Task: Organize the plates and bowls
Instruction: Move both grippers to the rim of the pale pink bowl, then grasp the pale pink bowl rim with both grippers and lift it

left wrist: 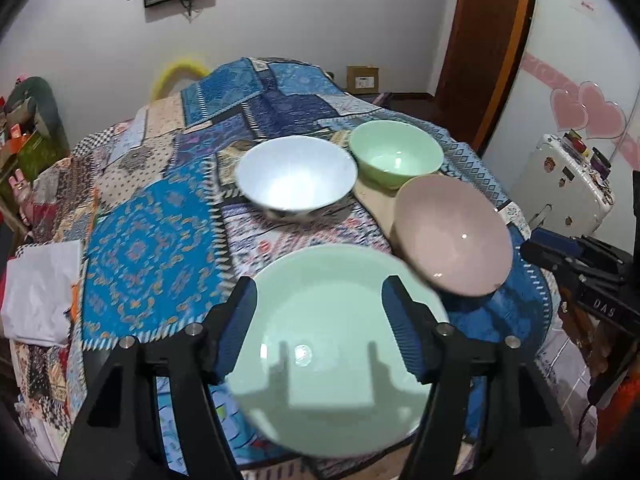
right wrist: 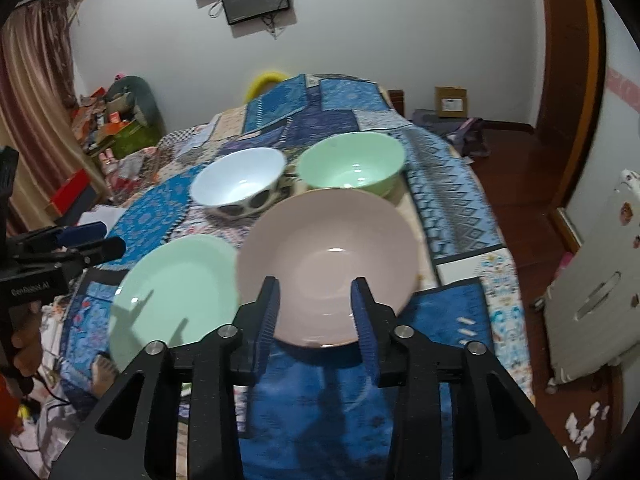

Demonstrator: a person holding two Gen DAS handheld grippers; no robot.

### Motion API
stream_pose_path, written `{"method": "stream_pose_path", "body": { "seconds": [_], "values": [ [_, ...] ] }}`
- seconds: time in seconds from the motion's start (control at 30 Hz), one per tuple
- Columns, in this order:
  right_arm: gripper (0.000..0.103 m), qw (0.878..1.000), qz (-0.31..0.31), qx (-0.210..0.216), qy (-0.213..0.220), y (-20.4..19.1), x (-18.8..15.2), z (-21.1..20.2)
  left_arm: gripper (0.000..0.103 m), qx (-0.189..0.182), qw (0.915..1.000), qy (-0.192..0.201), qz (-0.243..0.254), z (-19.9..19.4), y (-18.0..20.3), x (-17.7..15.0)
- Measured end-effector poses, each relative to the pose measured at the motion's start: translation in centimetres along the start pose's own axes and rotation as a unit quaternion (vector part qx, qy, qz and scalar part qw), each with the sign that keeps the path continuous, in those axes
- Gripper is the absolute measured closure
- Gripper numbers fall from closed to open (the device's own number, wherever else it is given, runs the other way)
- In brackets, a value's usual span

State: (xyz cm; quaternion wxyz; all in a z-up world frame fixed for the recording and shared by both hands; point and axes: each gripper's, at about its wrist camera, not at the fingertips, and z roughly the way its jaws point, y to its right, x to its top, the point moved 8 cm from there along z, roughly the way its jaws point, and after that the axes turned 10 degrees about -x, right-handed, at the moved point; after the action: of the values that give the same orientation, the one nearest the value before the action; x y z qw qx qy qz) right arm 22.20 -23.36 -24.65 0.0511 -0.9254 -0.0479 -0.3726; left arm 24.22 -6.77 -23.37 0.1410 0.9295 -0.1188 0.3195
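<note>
A green plate lies at the near edge of the patchwork-covered table; my left gripper is open above it, fingers either side. A pink plate lies to its right; my right gripper is open over its near rim. Behind stand a white bowl and a green bowl. In the right wrist view the green plate, white bowl and green bowl also show. The pink plate and right gripper show in the left wrist view.
A white cloth lies at the table's left edge. A white suitcase stands on the floor to the right. Clutter and boxes sit at the far left by a curtain. A cardboard box stands against the far wall.
</note>
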Motion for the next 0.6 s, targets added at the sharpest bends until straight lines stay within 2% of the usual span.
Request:
{"method": "stream_pose_path", "body": {
  "seconds": [0.07, 0.17, 0.43, 0.6],
  "values": [
    [0.058, 1.000, 0.008, -0.004, 0.002, 1.0, 0.1, 0.1, 0.038, -0.003, 1.0000, -0.004, 0.002, 0.9, 0.5, 0.5],
    [0.053, 1.000, 0.014, -0.023, 0.001, 2.4, 0.1, 0.9, 0.038, -0.009, 0.9999, -0.013, 0.004, 2.9, 1.2, 1.4],
    [0.051, 0.999, 0.031, -0.028, -0.026, 4.3, -0.6, 3.4, 0.038, -0.025, 0.9983, -0.052, 0.007, 8.3, 2.5, 2.1],
    [0.051, 0.998, 0.042, -0.014, -0.038, 4.7, -1.2, 5.0, 0.038, -0.038, 0.9967, -0.070, 0.016, 11.0, 3.5, 2.0]
  ]
}}
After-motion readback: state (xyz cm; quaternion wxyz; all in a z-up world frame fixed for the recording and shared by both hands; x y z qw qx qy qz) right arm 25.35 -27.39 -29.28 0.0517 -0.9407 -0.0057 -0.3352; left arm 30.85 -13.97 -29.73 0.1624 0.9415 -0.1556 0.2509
